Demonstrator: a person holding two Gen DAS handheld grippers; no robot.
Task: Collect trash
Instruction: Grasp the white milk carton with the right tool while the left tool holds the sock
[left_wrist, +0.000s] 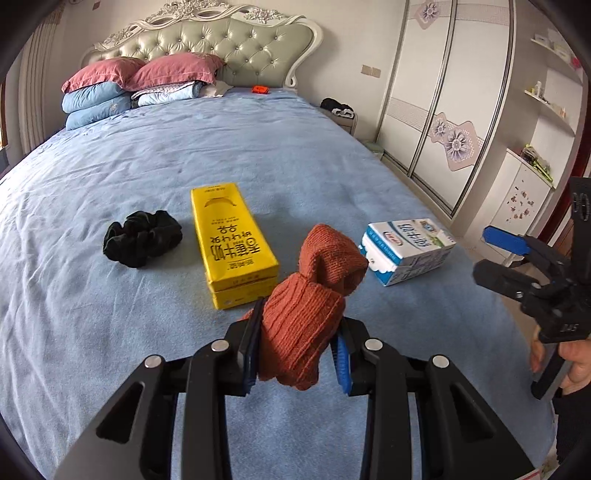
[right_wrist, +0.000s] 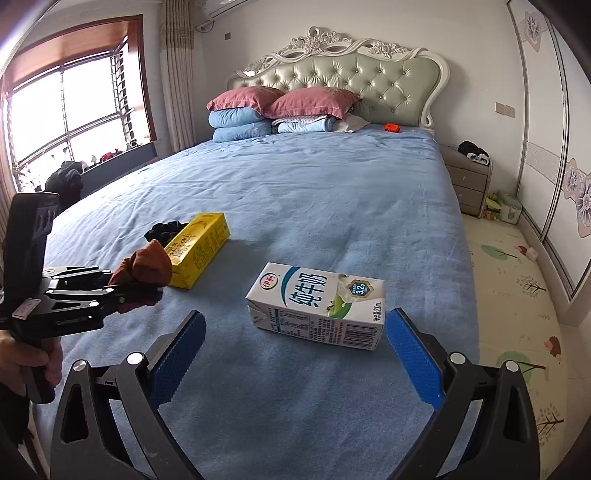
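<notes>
My left gripper (left_wrist: 297, 332) is shut on a rust-orange knitted sock (left_wrist: 314, 291) and holds it above the blue bed sheet; it also shows in the right wrist view (right_wrist: 144, 273). A yellow milk carton (left_wrist: 229, 247) lies flat just beyond the sock and shows again at the left of the right wrist view (right_wrist: 197, 247). A white and blue milk carton (right_wrist: 317, 306) lies on its side just ahead of my right gripper (right_wrist: 295, 332), which is open and empty. That carton (left_wrist: 404, 249) and the right gripper (left_wrist: 495, 254) also show in the left wrist view.
A black scrunchie (left_wrist: 142, 238) lies left of the yellow carton. Pillows and folded quilts (right_wrist: 258, 114) sit by the headboard, with a small orange object (right_wrist: 391, 127) nearby. A bedside cabinet (right_wrist: 467, 181) and a play mat (right_wrist: 517, 314) are right of the bed.
</notes>
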